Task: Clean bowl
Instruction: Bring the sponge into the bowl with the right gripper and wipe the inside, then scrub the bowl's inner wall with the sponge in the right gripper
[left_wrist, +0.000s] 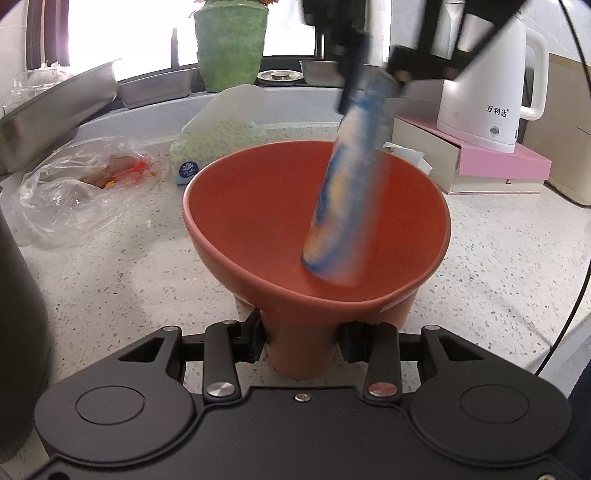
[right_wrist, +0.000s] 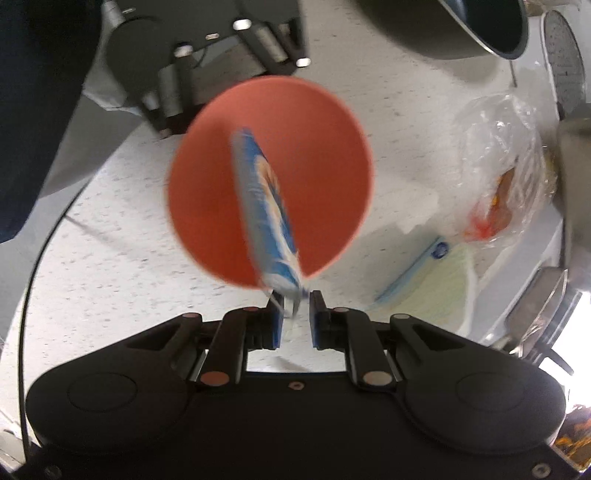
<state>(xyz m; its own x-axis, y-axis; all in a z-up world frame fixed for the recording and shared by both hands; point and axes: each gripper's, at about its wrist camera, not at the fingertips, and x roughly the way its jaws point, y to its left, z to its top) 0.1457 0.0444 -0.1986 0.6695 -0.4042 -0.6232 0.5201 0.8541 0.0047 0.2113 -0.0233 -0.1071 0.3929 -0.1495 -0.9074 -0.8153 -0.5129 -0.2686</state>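
A terracotta-red bowl (left_wrist: 258, 210) with a flared rim and narrow foot is tilted toward the left wrist camera. My left gripper (left_wrist: 301, 343) is shut on the bowl's foot, just above the speckled counter. My right gripper (right_wrist: 295, 317) comes from above and is shut on the top end of a blue, white and orange cloth (right_wrist: 267, 206). The cloth (left_wrist: 347, 195) hangs down into the bowl (right_wrist: 317, 155), its lower end on the inner wall. The cloth is motion-blurred. The right gripper also shows in the left wrist view (left_wrist: 369, 88).
A tissue pack (left_wrist: 218, 147) and a clear plastic bag (left_wrist: 81, 188) lie behind the bowl to the left. A white kettle (left_wrist: 491, 92) stands on a pink box (left_wrist: 480, 162) at right. Steel trays (left_wrist: 55, 110) and a green vase (left_wrist: 231, 44) stand at the back.
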